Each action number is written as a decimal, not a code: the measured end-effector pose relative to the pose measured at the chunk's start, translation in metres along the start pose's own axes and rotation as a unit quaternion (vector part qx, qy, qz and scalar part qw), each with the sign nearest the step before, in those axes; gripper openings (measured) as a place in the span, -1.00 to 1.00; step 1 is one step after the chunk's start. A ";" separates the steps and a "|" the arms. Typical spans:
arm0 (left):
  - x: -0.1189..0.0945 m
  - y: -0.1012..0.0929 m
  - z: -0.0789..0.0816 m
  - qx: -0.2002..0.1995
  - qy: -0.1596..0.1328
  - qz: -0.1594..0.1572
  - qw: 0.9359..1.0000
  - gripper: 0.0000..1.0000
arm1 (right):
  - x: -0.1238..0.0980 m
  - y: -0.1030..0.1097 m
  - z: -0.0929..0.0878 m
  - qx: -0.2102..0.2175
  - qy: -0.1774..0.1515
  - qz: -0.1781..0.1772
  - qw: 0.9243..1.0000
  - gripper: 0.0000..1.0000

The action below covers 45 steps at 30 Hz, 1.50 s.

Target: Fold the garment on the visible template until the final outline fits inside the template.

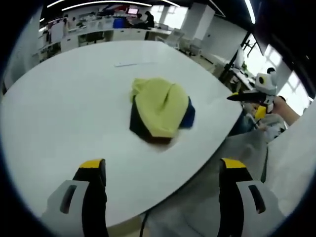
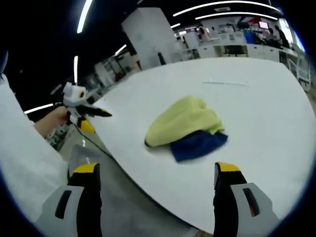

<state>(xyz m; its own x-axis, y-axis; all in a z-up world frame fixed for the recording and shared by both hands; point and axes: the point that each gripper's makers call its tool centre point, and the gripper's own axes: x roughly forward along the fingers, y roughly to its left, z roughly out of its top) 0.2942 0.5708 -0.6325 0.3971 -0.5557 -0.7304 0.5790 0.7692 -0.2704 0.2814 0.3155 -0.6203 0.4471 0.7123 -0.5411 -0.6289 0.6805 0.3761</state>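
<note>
While both claws gape, yellow garment hides dark template.

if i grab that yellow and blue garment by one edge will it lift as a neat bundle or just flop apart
The garment would probably flop: it lies in a soft, rumpled heap with rounded folds. The loosely stacked yellow layer and blue layer would likely slide apart. On the smooth white table, a push may bunch it.

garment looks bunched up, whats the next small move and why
Probably bring the left gripper forward to the garment: it lies in a crumpled yellow and blue heap on the white table, both grippers hang open short of it, holding nothing.
</note>
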 end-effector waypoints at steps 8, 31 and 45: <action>0.005 -0.001 -0.002 0.004 0.003 -0.005 1.000 0.80 | 0.007 0.002 -0.004 -0.005 0.007 0.001 1.000 0.89; 0.016 -0.005 -0.007 0.012 0.023 -0.012 1.000 0.76 | 0.018 0.000 -0.007 -0.003 0.007 0.009 1.000 0.81; 0.023 -0.003 -0.008 0.022 0.024 -0.013 0.999 0.68 | 0.029 0.000 -0.015 -0.021 0.027 0.005 0.999 0.76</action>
<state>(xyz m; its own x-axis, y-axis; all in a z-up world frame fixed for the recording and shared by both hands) 0.2961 0.5585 -0.6536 0.3480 -0.5588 -0.7527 0.6199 0.7395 -0.2624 0.2850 0.3333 -0.6472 0.4056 0.7080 -0.5782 -0.6595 0.6646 0.3513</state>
